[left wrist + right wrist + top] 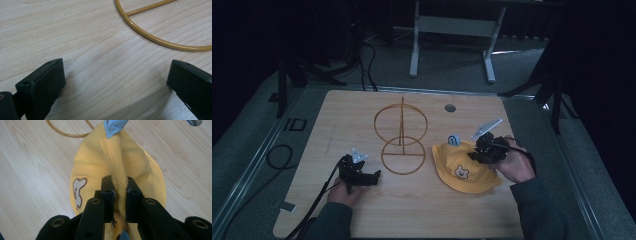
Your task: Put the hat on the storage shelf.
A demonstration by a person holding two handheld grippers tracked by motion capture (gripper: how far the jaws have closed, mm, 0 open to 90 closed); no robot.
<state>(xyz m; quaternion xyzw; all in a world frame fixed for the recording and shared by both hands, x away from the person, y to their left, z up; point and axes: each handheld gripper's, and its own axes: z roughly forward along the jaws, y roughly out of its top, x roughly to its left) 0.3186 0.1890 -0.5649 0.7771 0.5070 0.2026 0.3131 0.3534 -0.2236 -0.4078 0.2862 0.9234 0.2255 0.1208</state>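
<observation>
A yellow child's hat (462, 167) with a bear patch (460, 172) and a small blue ear (454, 139) lies on the wooden table right of centre. My right gripper (477, 152) is shut on the hat's crown; in the right gripper view its jaws pinch a raised fold of the yellow hat (117, 167) at my right gripper (120, 192). A gold wire stand (402, 137) with two rings sits mid-table. My left gripper (374, 176) rests on the table just left of the stand's lower ring (160, 40), open with bare wood between my left gripper (115, 82) jaws.
The wooden table (362, 215) has a round grommet hole (450, 107) near its far edge. Black cables (279, 155) lie on the floor to the left. A white-legged desk frame (452, 30) stands beyond the table.
</observation>
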